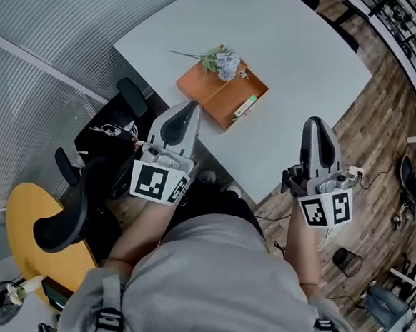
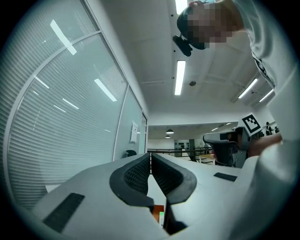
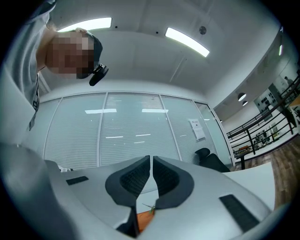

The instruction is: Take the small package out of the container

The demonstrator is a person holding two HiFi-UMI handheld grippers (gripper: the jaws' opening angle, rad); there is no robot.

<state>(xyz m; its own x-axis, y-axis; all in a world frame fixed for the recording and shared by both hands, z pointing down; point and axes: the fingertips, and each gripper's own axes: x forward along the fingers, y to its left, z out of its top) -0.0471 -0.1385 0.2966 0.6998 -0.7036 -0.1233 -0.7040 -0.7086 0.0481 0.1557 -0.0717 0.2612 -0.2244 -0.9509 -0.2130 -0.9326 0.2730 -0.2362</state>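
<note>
An orange open container [image 1: 220, 89] lies on the white table [image 1: 285, 55] in the head view. Inside it, near its front right edge, lies a small white and green package [image 1: 245, 106]. A bunch of pale artificial flowers [image 1: 222, 60] rests across its far side. My left gripper [image 1: 187, 112] is held near the table's front corner, short of the container, its jaws shut and empty. My right gripper [image 1: 317, 128] hangs off the table's right front edge, also shut on nothing. In the left gripper view a sliver of the orange container [image 2: 157, 212] shows below the shut left gripper [image 2: 150, 157]. The right gripper [image 3: 151, 160] points upward.
A black office chair [image 1: 107, 155] stands left of the table beside a yellow round seat [image 1: 34, 233]. Wooden floor [image 1: 377, 134] with cables and small items lies to the right. A glass wall with blinds [image 1: 34, 46] runs along the left.
</note>
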